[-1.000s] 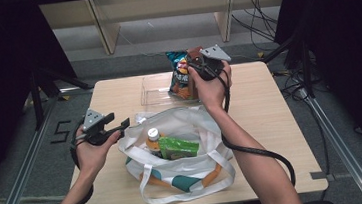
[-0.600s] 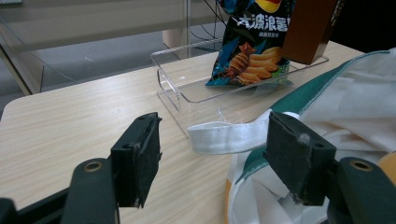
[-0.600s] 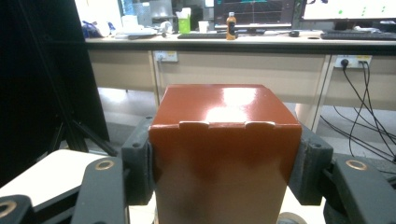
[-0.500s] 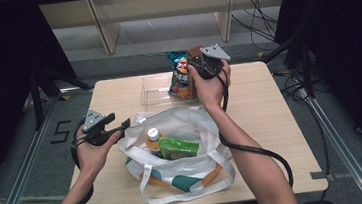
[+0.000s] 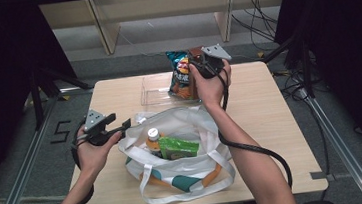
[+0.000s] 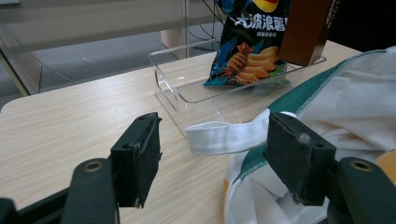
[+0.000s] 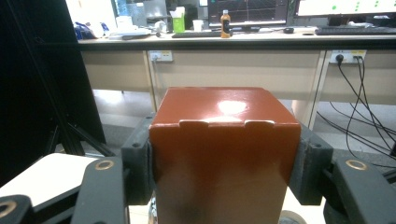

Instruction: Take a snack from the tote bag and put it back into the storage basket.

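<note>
Brown box [image 7: 224,154], clamped between the right gripper's [image 5: 204,65] fingers, hangs over the clear tray [image 5: 154,90] beside the chip bag [image 5: 180,74], not yet set down, while a bottle [image 5: 152,139] and green pack [image 5: 178,147] remain in the tote bag [image 5: 176,183] and the left gripper [image 5: 116,127] waits wide open.

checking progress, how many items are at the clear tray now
2: the chip bag stands in the clear tray; the brown box, clamped in the right gripper, beside it.

Black two-jawed left tool [image 5: 121,125] with brass screws, grey plate, trailing black cable.
</note>
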